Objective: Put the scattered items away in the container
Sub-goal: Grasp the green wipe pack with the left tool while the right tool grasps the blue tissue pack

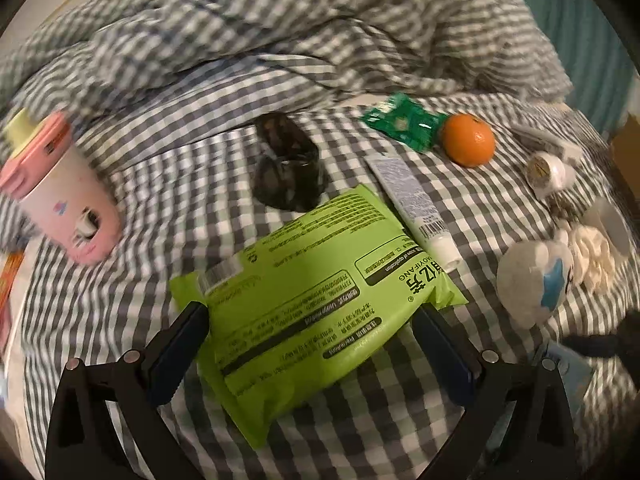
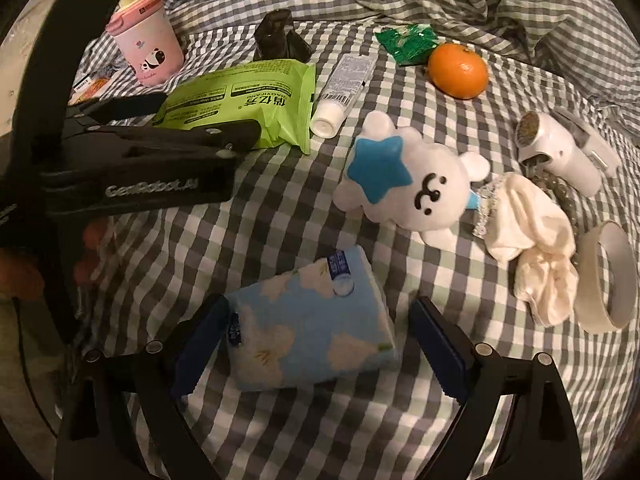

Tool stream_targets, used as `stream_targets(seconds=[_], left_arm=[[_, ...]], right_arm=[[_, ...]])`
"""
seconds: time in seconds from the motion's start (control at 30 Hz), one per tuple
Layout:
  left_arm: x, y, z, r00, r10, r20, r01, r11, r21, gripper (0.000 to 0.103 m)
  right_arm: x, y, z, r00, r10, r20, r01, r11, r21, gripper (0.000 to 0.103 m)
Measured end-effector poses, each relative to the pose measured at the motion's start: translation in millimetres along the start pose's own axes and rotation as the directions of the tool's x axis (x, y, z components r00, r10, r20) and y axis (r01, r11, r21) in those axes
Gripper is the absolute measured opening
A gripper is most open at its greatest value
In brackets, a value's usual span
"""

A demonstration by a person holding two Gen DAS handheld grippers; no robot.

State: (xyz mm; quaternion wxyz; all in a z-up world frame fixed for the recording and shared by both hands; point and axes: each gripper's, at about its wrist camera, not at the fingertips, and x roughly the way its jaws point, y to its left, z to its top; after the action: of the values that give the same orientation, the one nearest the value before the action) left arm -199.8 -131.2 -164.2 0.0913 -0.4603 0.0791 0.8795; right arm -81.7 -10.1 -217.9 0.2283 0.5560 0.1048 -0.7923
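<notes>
Items lie scattered on a grey checked bedsheet (image 1: 168, 184). My left gripper (image 1: 312, 324) is open, its jaws on either side of a green wet-wipes pack (image 1: 316, 300); the pack also shows in the right wrist view (image 2: 240, 100). My right gripper (image 2: 316, 320) is open around a blue floral tissue pack (image 2: 312, 320). The left gripper (image 2: 208, 120) shows in the right wrist view. A white plush toy (image 2: 416, 184) with a blue star lies ahead of the right gripper. No container is in view.
A pink panda cup (image 2: 148, 40), a black hair clip (image 1: 288, 164), a white tube (image 1: 416, 208), a green sachet (image 1: 404, 120), an orange (image 2: 458, 70), a white lint shaver (image 2: 560, 148), cream cloth (image 2: 532, 248) and a tape roll (image 2: 608, 276) lie around. Rumpled duvet (image 1: 280, 20) lies behind.
</notes>
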Motion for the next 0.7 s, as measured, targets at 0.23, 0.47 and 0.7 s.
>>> stream_targets(seconds=[0.23, 0.47, 0.7], left_arm=[[16.7, 4.3, -4.7, 0.999, -0.044, -0.007, 0.045, 0.996, 0.078, 0.103], [18.2, 0.9, -8.1, 1.0, -0.014, 0.013, 0.012, 0.996, 0.089, 0.103], [8.5, 8.4, -5.0, 0.998, -0.057, -0.018, 0.058, 0.998, 0.038, 0.09]], right_arm=[[1.7, -2.1, 0.2, 1.0, 0.01, -0.007, -0.01, 1.0, 0.004, 0.094], [-4.7, -0.9, -1.6, 1.0, 0.016, 0.001, -0.016, 1.0, 0.008, 0.073], [-16.6, -3.6, -7.1, 0.999, 0.036, 0.012, -0.037, 0.999, 0.028, 0.061]])
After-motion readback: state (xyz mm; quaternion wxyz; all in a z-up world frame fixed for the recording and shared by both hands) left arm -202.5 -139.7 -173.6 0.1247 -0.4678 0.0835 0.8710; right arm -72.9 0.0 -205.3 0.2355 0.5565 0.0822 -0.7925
